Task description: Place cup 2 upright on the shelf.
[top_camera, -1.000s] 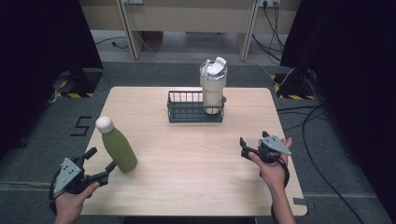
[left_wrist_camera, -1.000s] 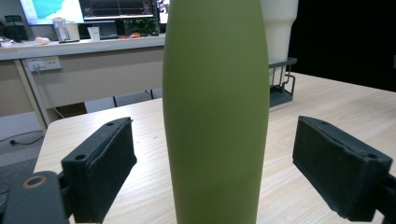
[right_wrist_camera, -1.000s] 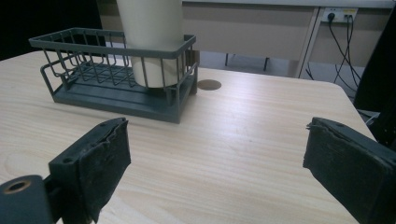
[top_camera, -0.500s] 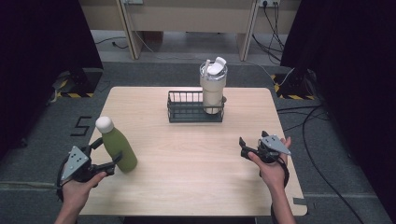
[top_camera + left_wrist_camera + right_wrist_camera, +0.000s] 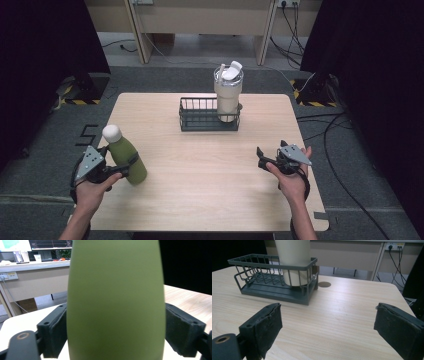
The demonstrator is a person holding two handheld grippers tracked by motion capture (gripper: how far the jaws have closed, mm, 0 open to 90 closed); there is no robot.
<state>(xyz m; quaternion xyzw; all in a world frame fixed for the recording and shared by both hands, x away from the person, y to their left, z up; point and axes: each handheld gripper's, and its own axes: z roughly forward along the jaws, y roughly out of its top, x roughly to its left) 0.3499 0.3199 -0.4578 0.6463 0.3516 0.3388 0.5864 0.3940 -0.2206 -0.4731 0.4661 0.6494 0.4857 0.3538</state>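
The left gripper (image 5: 114,167) had moved in from the near left corner a moment before, and now its jaws sat on both sides of the green bottle (image 5: 126,157). In the left gripper view the two black pads (image 5: 56,333) were right against the green bottle (image 5: 115,300), one on each side, so the jaws looked like they were pinching it, though how hard they pressed could not be seen. That likely meant the grab was done or nearly done, and lifting the bottle was the next thing to try. The bottle stood upright on the wooden surface (image 5: 210,170) at about 8 o'clock, close to the left edge, with its white cap (image 5: 112,133) on top. The right gripper (image 5: 264,159) had stayed at about 4 o'clock, held just over the surface, and its jaws were spread wide with nothing between them, as the right gripper view showed (image 5: 325,332). At 12 o'clock sat a dark wire basket (image 5: 192,120), and a tall cream tumbler (image 5: 228,95) with a white lid stood in its right end. The left part of the basket looked free, so the bottle might fit there. The basket's wire wall and the tumbler were the things that could get bumped on the way. A small round mark (image 5: 324,284) lay on the surface beside the basket.
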